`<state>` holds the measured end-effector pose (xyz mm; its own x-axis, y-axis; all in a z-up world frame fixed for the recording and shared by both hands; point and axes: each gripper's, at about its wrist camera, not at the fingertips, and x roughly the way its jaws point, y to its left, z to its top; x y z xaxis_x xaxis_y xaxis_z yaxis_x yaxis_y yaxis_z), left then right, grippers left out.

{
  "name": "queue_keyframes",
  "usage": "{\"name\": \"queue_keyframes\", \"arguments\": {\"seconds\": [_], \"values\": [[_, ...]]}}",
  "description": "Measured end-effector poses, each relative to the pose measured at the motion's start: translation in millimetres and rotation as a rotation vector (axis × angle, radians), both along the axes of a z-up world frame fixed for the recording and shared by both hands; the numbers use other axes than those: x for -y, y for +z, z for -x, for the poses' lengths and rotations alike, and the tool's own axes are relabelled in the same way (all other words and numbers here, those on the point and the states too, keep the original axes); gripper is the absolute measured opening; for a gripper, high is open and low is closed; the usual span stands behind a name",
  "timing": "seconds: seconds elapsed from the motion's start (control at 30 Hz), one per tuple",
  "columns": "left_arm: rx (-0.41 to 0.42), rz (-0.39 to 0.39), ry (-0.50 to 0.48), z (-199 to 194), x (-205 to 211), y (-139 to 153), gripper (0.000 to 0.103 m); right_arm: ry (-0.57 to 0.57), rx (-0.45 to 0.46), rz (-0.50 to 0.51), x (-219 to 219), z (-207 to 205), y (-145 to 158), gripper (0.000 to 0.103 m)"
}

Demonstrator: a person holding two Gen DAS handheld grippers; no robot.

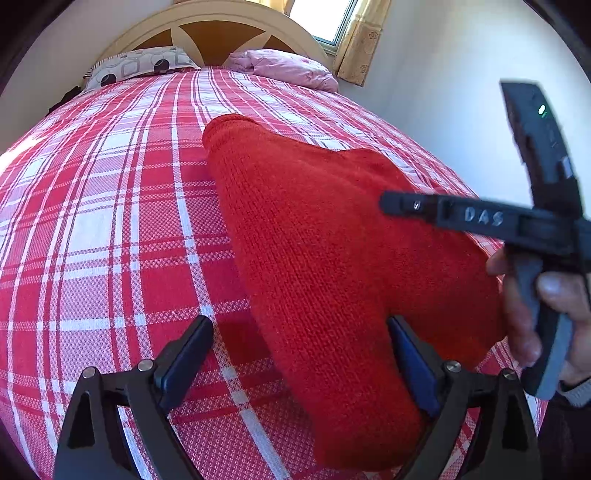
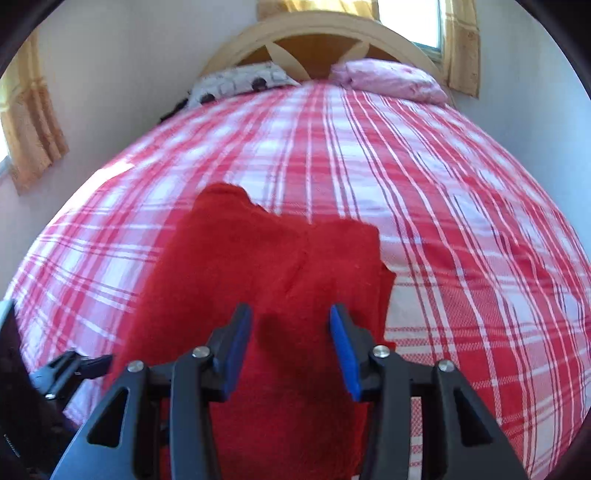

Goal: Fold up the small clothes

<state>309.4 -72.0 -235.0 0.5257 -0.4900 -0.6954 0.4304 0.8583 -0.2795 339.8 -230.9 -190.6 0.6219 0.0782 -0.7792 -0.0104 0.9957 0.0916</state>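
On the plaid bedspread (image 1: 110, 221), a red knit garment (image 1: 314, 240); both tools unclenched, empty.

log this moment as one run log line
garment: red knit flat on plaid bed | left gripper: open, straddling its edge | right gripper: open above it

Red knitted garment (image 1: 332, 258) with matt ribbed wool texture, checked woven cotton bedspread (image 1: 110, 221) with coarse weave, matt black plastic left gripper (image 1: 299, 354) with shiny metal rivets, smooth painted wooden headboard (image 1: 221, 26)
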Motion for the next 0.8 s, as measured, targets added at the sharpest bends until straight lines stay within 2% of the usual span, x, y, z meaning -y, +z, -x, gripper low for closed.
{"name": "queue_keyframes", "arguments": {"seconds": [0.13,0.33,0.47,0.57,0.67,0.73,0.8], "values": [[0.006,-0.012,-0.002,0.3,1.7,-0.2,0.096,0.000,0.024,-0.071,15.5,6.5,-12.1,0.047],[0.010,-0.015,0.004,2.1,1.9,1.4,0.096,-0.002,0.033,-0.058,14.2,11.3,-9.6,0.046],[0.072,-0.048,0.054,15.8,-3.4,13.1,0.096,0.008,0.029,-0.017,14.7,14.1,-6.7,0.046],[0.103,-0.097,0.070,28.0,-3.2,13.4,0.096,0.015,0.022,0.054,12.2,12.3,9.1,0.049],[0.094,-0.090,0.072,30.6,-7.8,10.9,0.096,0.011,0.087,0.122,3.8,9.3,35.9,0.051],[0.082,-0.079,0.074,29.1,-9.4,9.1,0.096,0.038,0.120,0.122,-10.2,1.7,51.1,0.056],[0.077,-0.070,0.076,28.7,-10.2,8.9,0.096,0.113,0.101,0.101,-31.8,-11.4,54.3,0.056]]}}
